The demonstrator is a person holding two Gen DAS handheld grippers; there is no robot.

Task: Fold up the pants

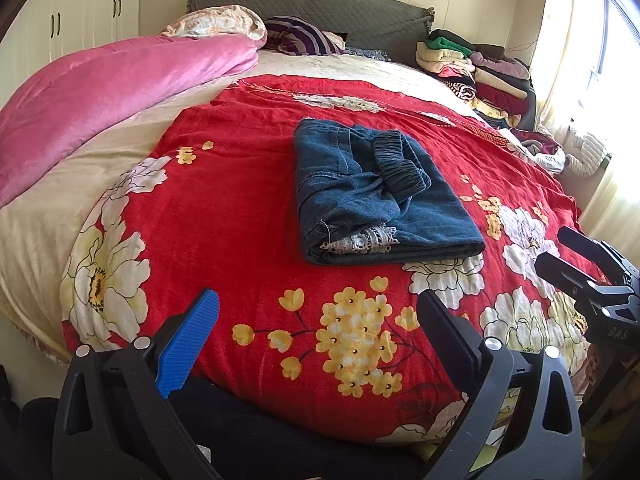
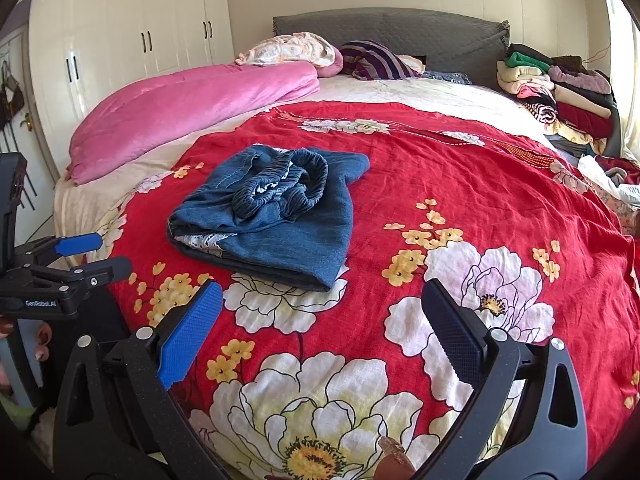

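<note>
Hovering low over the near edge of the bed, the left gripper point(image 1: 316, 312) and the right gripper point(image 2: 322, 304) sit side by side, both aimed forward across the red floral bedspread point(image 1: 240, 208) toward the headboard point(image 1: 360, 12). Each shows in the other's camera, at the side of the view, level and clear of the fabric. The folded denim pants point(image 1: 376, 200) lie in a compact bundle on the bedspread, ahead of both grippers and well apart from them. Their long axis runs roughly from the near edge toward the headboard, the folded edge nearest the grippers. The gathered elastic waistband point(image 1: 400, 164) rests on top, and a strip of white lace trim point(image 1: 360, 240) peeks from the near end. Both sets of jaws stand wide apart, holding nothing and touching nothing. A pink quilt point(image 1: 100, 96) lies along the left side, and a stack of folded clothes point(image 1: 476, 68) sits at the far right corner.
</note>
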